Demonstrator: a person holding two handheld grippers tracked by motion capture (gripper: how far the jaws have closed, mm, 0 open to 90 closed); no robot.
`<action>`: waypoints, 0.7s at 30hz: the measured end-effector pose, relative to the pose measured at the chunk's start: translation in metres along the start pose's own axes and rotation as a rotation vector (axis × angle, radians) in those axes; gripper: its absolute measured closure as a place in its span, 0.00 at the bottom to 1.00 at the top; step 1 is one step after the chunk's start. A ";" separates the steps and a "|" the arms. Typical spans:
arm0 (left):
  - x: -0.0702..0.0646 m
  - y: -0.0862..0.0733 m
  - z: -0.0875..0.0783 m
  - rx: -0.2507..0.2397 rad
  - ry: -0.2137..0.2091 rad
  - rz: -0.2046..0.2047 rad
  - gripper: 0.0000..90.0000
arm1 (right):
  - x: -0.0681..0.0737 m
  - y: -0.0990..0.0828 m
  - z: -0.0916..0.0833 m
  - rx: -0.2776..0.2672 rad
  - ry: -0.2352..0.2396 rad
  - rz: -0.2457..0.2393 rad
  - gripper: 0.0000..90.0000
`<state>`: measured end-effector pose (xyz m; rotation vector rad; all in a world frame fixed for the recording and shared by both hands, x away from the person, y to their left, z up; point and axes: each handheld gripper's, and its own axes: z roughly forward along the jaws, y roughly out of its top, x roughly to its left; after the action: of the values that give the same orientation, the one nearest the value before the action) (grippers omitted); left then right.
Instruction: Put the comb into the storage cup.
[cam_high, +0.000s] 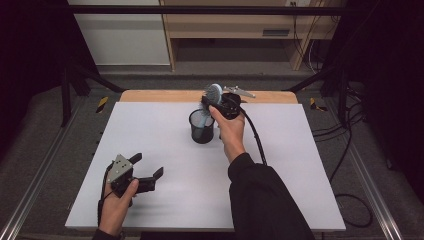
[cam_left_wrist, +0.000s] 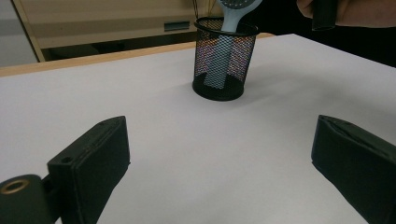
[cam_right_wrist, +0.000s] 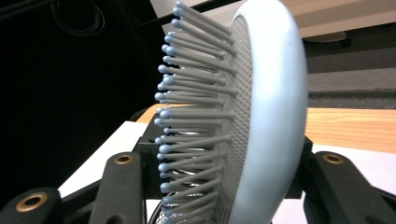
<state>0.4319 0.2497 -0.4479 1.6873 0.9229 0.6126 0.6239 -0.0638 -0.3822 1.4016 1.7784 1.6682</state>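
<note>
A pale blue hairbrush (cam_high: 214, 91) stands with its handle down inside a black mesh cup (cam_high: 202, 127) at the far middle of the white table (cam_high: 165, 135). My right gripper (cam_high: 220, 102) is shut on the brush's head above the cup. In the right gripper view the brush (cam_right_wrist: 268, 107) sits between the jaws, one against the bristle tips and one against the smooth back. My left gripper (cam_high: 148, 165) rests near the front left of the table, open with nothing in it. From the left gripper view, the cup (cam_left_wrist: 219, 70) with the brush handle (cam_left_wrist: 223, 56) stands ahead of the wide-apart jaws.
A wooden strip (cam_high: 150, 95) runs along the table's far edge, with a wooden shelf unit (cam_high: 225, 30) behind it. Black frame legs and cables (cam_high: 345, 150) flank the table. White surface (cam_left_wrist: 140, 102) lies between my left gripper and the cup.
</note>
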 end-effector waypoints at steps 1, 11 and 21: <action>0.000 0.000 0.000 0.000 0.000 0.000 0.05 | 0.000 0.000 0.000 -0.001 0.001 0.003 0.54; -0.001 0.000 0.000 0.001 -0.002 0.002 0.05 | -0.001 -0.001 0.000 0.000 0.002 -0.001 0.54; -0.001 0.000 0.001 0.004 -0.006 0.002 0.05 | -0.003 -0.001 -0.001 0.002 -0.005 0.008 0.53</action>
<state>0.4319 0.2482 -0.4484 1.6930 0.9191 0.6074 0.6244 -0.0666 -0.3841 1.4141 1.7751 1.6660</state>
